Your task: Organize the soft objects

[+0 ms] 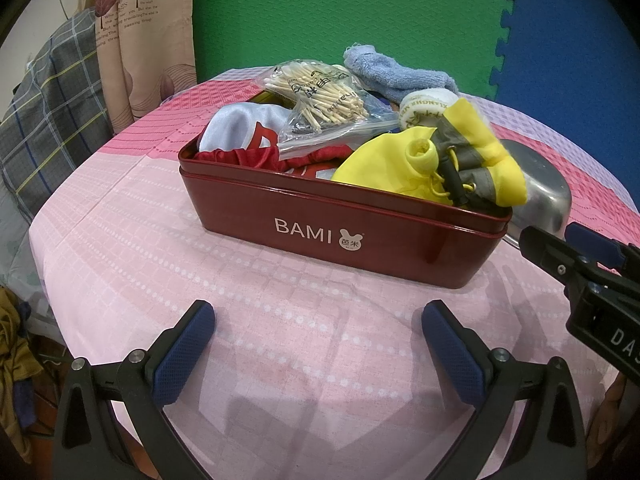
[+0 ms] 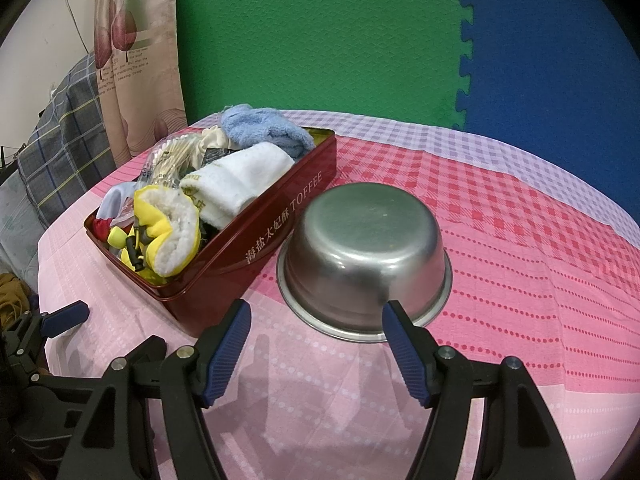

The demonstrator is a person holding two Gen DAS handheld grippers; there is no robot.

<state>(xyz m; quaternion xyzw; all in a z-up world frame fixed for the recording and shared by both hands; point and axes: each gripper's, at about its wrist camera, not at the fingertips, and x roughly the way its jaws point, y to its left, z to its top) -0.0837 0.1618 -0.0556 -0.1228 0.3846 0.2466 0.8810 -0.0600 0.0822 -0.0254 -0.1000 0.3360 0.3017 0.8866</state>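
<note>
A dark red tin box (image 1: 340, 228) stands on the pink tablecloth and holds soft items: a yellow and grey cloth bag (image 1: 440, 160), a white rolled towel (image 2: 240, 180), a blue fluffy cloth (image 1: 396, 72), a red and white cloth (image 1: 248, 140), and a bag of cotton swabs (image 1: 324, 100). The box also shows in the right wrist view (image 2: 256, 240). My left gripper (image 1: 318, 320) is open and empty, in front of the box. My right gripper (image 2: 316, 316) is open and empty, just before an upturned steel bowl (image 2: 364, 256).
The steel bowl sits right of the box, touching or nearly touching it. The right gripper shows at the right edge of the left wrist view (image 1: 576, 248). Green and blue foam mats stand behind the round table (image 2: 520, 240). A curtain and plaid fabric are at the left.
</note>
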